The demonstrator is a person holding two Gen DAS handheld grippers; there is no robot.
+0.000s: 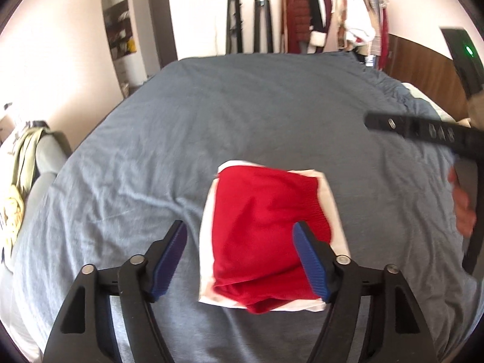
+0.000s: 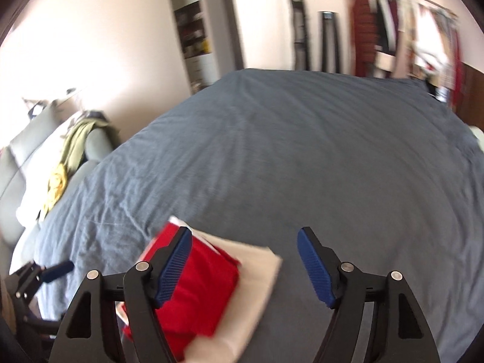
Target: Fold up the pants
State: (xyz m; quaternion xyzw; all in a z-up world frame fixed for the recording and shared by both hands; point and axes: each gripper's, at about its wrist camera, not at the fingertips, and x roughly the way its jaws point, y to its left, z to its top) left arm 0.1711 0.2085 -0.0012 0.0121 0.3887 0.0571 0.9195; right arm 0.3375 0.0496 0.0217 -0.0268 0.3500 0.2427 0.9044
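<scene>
The red and white pants (image 1: 266, 236) lie folded into a compact bundle on the grey-blue bed cover (image 1: 242, 115). My left gripper (image 1: 240, 231) is open and empty, held above the bundle's near left part. My right gripper (image 2: 245, 237) is open and empty, above the bundle's right side; the pants (image 2: 208, 278) show at its lower left, behind the left finger (image 2: 175, 266). The right gripper's body also shows at the right edge of the left wrist view (image 1: 423, 127).
A clothes rack (image 1: 332, 15) stands behind the bed. A chair with green and yellow clothes (image 1: 21, 169) is at the left. A wall niche with shelves (image 1: 119, 30) and a wooden headboard (image 1: 423, 66) are in view.
</scene>
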